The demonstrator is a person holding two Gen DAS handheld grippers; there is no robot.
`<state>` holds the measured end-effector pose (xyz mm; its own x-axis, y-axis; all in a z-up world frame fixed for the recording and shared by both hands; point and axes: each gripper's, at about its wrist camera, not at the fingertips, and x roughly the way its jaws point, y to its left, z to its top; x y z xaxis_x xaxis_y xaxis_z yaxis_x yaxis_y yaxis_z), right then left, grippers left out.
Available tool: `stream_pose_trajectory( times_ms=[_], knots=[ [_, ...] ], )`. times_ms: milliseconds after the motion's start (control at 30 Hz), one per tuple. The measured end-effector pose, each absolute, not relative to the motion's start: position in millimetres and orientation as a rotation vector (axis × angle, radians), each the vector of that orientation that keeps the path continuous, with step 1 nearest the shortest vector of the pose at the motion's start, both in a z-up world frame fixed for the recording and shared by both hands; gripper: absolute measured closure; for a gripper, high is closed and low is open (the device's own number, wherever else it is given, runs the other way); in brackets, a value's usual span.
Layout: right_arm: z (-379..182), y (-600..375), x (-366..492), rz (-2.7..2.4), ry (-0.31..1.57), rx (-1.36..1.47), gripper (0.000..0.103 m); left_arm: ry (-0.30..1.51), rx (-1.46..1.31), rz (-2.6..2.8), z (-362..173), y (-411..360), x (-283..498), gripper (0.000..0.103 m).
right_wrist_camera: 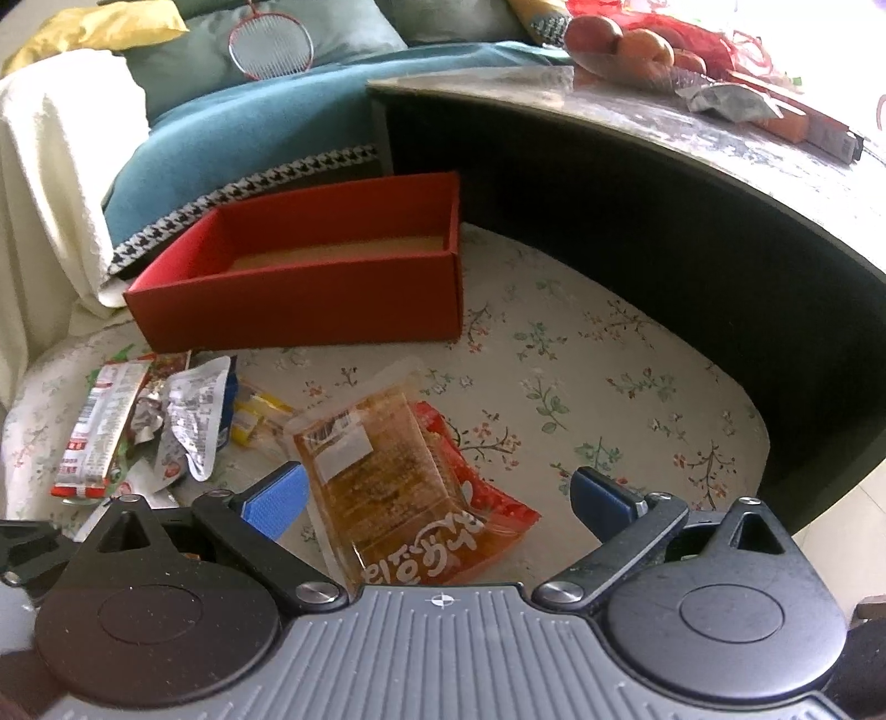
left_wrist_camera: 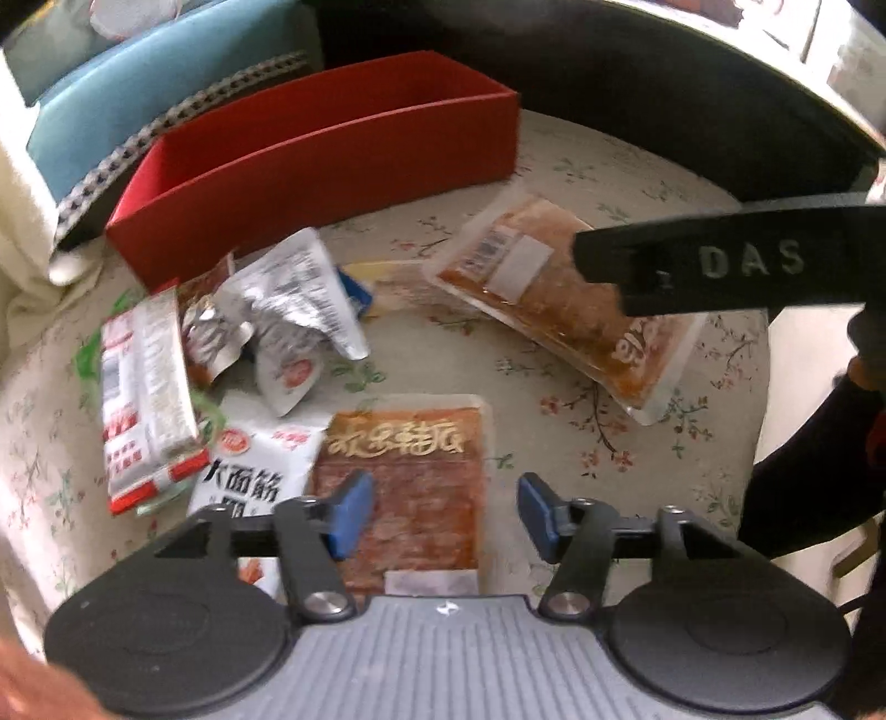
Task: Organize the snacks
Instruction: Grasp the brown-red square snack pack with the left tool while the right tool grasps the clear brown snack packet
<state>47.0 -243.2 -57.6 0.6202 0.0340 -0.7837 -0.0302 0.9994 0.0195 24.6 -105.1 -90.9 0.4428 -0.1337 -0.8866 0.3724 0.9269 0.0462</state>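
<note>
An empty red box (left_wrist_camera: 326, 160) (right_wrist_camera: 310, 277) stands at the back of the floral cloth. Snack packs lie in front of it. My left gripper (left_wrist_camera: 443, 515) is open, hovering over a flat orange-brown pack (left_wrist_camera: 410, 476). My right gripper (right_wrist_camera: 437, 498) is open above a clear orange pack (right_wrist_camera: 376, 471) (left_wrist_camera: 559, 299) that lies on a red pack (right_wrist_camera: 482, 493). The right gripper's black body (left_wrist_camera: 720, 260) shows in the left wrist view over that pack. A silver pouch (left_wrist_camera: 299, 299) (right_wrist_camera: 194, 421) and a red-white bar pack (left_wrist_camera: 144, 387) (right_wrist_camera: 99, 426) lie to the left.
A white pack with black characters (left_wrist_camera: 249, 465) lies beside the brown pack. A yellow pack (right_wrist_camera: 255, 415) sits behind the clear one. A dark curved table (right_wrist_camera: 637, 183) with fruit (right_wrist_camera: 626, 44) rises behind. A blue sofa (right_wrist_camera: 249, 133) and white towel (right_wrist_camera: 50, 183) are at left.
</note>
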Motion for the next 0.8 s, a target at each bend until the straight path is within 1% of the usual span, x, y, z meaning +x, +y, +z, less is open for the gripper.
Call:
stream_pose_trajectory(
  times_ms=[67, 133, 167, 200, 233, 267, 300, 467, 633, 667, 700, 733, 800],
  knots=[
    [-61.4, -242.2, 48.6, 0.035, 0.921, -0.007, 0.001, 1.051, 0.319, -0.308, -93.7, -115.7, 21.1, 0.05],
    [-64.5, -242.0, 49.5, 0.035, 0.934, -0.018, 0.001, 1.025, 0.36, -0.293, -93.8, -118.3, 16.5, 0.065],
    [-65.5, -242.4, 49.8, 0.033, 0.936, -0.022, 0.001, 1.021, 0.355, -0.301, -91.7, -115.1, 14.8, 0.069],
    [-66.0, -242.8, 50.0, 0.032, 0.94, -0.025, 0.001, 1.027, 0.32, -0.312, -88.9, -109.3, 13.5, 0.081],
    [-66.2, -243.7, 50.5, 0.028, 0.943, -0.025, 0.001, 1.035, 0.279, -0.323, -85.8, -103.3, 13.3, 0.087],
    [-66.2, -245.2, 51.1, 0.023, 0.946, -0.022, 0.001, 1.049, 0.242, -0.335, -83.5, -97.2, 13.7, 0.1],
    [-66.9, -246.8, 52.3, 0.017, 0.947, -0.018, 0.001, 1.062, 0.205, -0.343, -81.7, -91.4, 14.0, 0.103],
    [-71.3, -252.8, 56.6, 0.016, 0.976, -0.004, 0.001, 1.048, 0.152, -0.289, -73.0, -72.1, 15.1, 0.103],
    [-75.4, -237.8, 74.1, 0.121, 1.028, -0.157, 0.0, 1.042, 0.045, -0.314, -59.2, -52.5, 17.5, 0.103],
    [-79.7, -231.1, 79.8, 0.162, 1.057, -0.196, 0.0, 1.042, 0.026, -0.319, -58.4, -50.3, 18.0, 0.101],
    [-84.1, -226.6, 84.2, 0.189, 1.077, -0.215, 0.0, 1.044, 0.016, -0.332, -57.7, -48.9, 17.8, 0.094],
    [-89.7, -222.6, 88.5, 0.206, 1.094, -0.225, 0.0, 1.043, 0.008, -0.343, -57.1, -48.1, 16.7, 0.089],
    [-100.4, -214.2, 97.9, 0.246, 1.144, -0.24, 0.0, 1.045, 0.004, -0.357, -57.8, -48.4, 16.0, 0.068]
  ],
)
